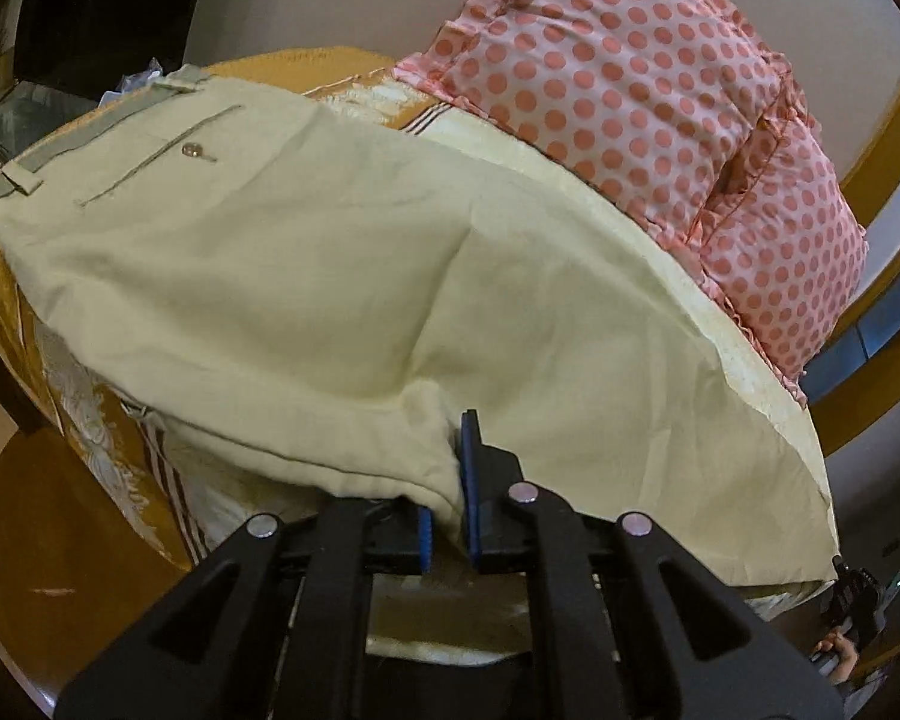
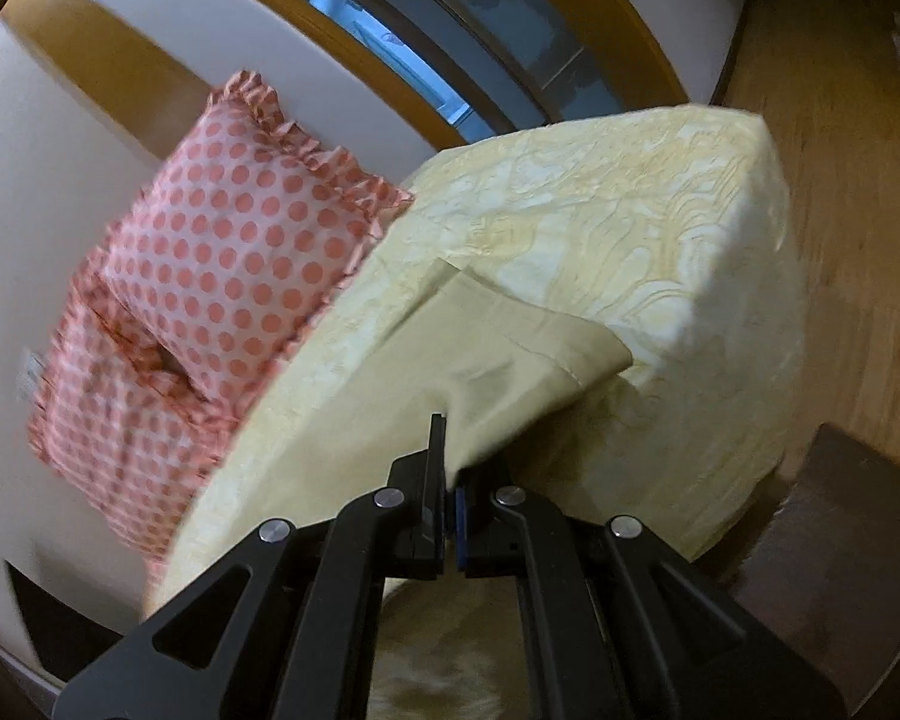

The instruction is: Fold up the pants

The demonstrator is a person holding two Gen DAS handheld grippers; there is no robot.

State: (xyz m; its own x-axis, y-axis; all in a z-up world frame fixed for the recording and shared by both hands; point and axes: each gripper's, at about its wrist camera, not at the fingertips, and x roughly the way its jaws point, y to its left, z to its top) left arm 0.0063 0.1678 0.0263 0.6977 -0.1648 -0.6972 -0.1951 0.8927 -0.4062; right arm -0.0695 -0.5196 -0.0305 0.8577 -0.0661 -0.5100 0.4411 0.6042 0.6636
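While clamped, pants in both claws

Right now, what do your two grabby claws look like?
Both match. The left gripper and right gripper are matte black plastic with slanted link bars that have triangle cut-outs, round silver pins at the joints, and flat fingers lined with ridged blue pads. No cables or sleeves show.

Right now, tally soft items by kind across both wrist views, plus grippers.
Pants: 1, beige, clamped by both grippers
Polka-dot pillows: 2, stacked
Bed cover: 1, pale yellow
Grippers: 2, left gripper, right gripper
Total: 6
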